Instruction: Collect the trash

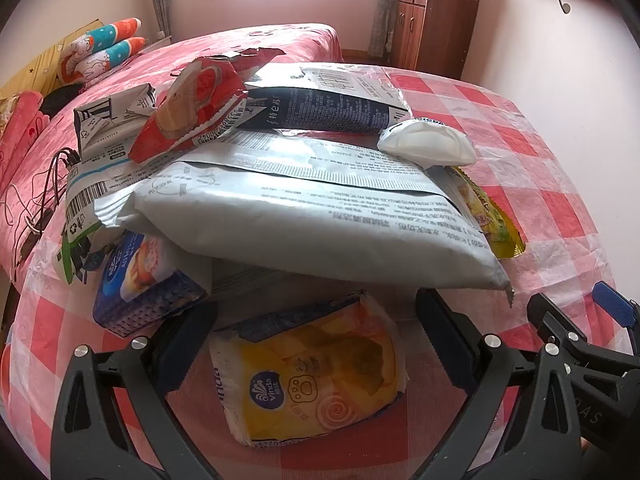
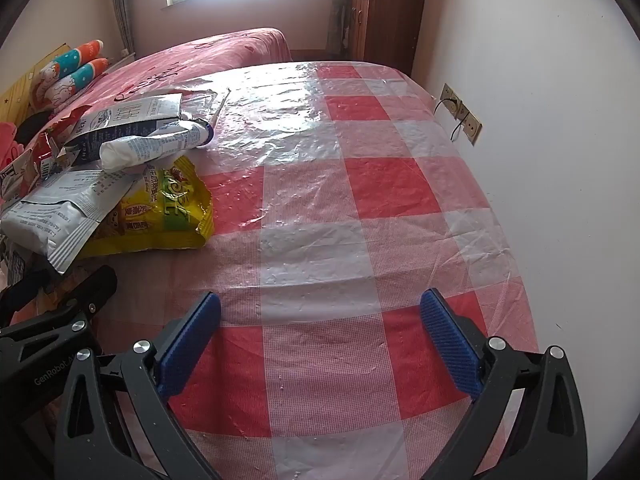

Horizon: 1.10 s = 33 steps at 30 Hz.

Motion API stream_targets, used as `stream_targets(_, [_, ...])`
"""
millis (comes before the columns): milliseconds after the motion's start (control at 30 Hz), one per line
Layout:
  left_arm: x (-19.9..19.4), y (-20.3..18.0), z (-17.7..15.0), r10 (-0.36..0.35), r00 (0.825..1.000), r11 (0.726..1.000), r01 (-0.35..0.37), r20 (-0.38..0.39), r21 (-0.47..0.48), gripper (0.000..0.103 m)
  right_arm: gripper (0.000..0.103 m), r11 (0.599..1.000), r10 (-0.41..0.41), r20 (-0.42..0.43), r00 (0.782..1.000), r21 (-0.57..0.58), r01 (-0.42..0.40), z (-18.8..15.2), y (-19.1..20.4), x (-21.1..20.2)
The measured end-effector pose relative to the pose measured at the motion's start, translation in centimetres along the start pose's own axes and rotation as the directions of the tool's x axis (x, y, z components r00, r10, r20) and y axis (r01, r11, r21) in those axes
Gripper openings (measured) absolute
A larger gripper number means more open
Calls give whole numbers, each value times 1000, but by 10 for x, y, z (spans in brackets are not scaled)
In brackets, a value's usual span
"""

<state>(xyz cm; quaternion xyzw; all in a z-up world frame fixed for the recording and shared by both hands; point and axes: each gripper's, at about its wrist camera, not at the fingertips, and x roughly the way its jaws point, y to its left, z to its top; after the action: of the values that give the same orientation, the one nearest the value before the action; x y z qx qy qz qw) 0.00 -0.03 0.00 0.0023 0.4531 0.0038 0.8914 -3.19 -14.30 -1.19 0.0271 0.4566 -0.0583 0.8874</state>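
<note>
Both grippers tilt steeply down over the desk [image 2: 360, 184], which wears a red-and-white checked plastic cover. The left gripper [image 1: 316, 344] hangs at the desk's near edge, its dark fingers [image 1: 448, 340] spread wide on either side of a yellow tissue pack [image 1: 316, 376], apparently not touching it. The right gripper [image 2: 320, 344] hovers over bare cover nearer the wall-side edge, its blue-padded fingers [image 2: 448, 340] equally wide apart and holding nothing.

The trash lies heaped toward the desk's bed-side edge. Just behind the tissue pack, a large grey mailer bag [image 1: 304, 224] overhangs a blue tissue pack [image 1: 148, 280]. A yellow snack bag [image 2: 168, 208] pokes out from under the mailer. On top of the heap lie a red wrapper [image 1: 192, 112], a dark blue flattened carton [image 1: 320, 108] and a squeezed white tube [image 2: 156, 146]. Beyond the desk, a pink-covered bed [image 2: 224, 52] reaches toward the window.
</note>
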Motion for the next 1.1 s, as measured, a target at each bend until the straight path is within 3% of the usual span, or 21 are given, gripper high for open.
stream_targets(367, [-4, 2, -4, 17, 1000, 1000, -17, -3, -23, 99, 98, 1000, -9, -1, 1000, 6, 9, 0, -1, 0])
stream_targets(600, [-14, 11, -15, -12, 1000, 1000, 12, -4, 2, 99, 98, 1000, -13, 12, 1000, 25, 12, -17, 0, -18])
stream_targets(867, [-51, 33, -40, -95, 995, 995, 96, 41, -16, 99, 98, 1000, -2, 108, 994, 15, 0, -34, 5, -53])
stream_targets(1100, [-92, 42, -41, -115, 986, 993, 114, 123, 12, 99, 98, 1000, -2, 251, 968, 12, -1, -35, 13, -102])
